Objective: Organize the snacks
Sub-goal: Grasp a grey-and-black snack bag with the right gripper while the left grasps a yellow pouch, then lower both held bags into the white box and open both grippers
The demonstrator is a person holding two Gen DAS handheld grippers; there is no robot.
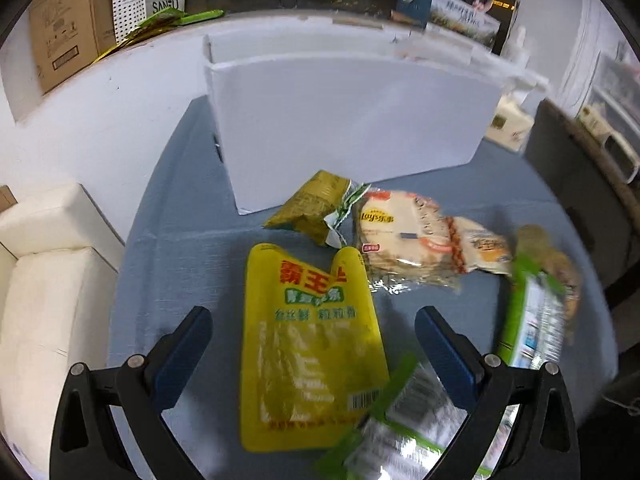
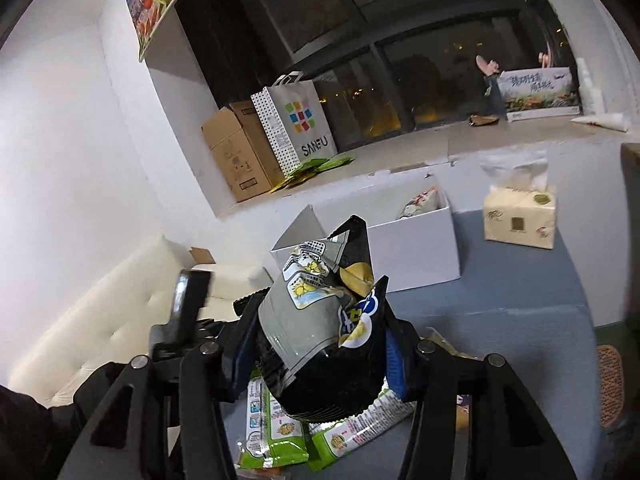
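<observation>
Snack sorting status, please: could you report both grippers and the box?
Right gripper shut on black snack bag. Left gripper open over yellow packet. White box open, path clear.

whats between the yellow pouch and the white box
In the left wrist view, an olive-green packet lies on the blue cloth between the yellow pouch and the white box, close to the box's front wall.

Snacks spread over a blue cloth, white box at its far edge.
Yellow pouch [image 1: 312,344] flat, nearest the near edge; olive packet [image 1: 312,208] crumpled just before the white box [image 1: 348,120]; chips bag [image 1: 400,240] beside it; green-edged packets [image 1: 532,320] toward the right edge. Black-and-grey bag [image 2: 324,332] lifted, pinched upright above green packets [image 2: 276,436]. One pale bag [image 2: 420,202] already inside the box.
</observation>
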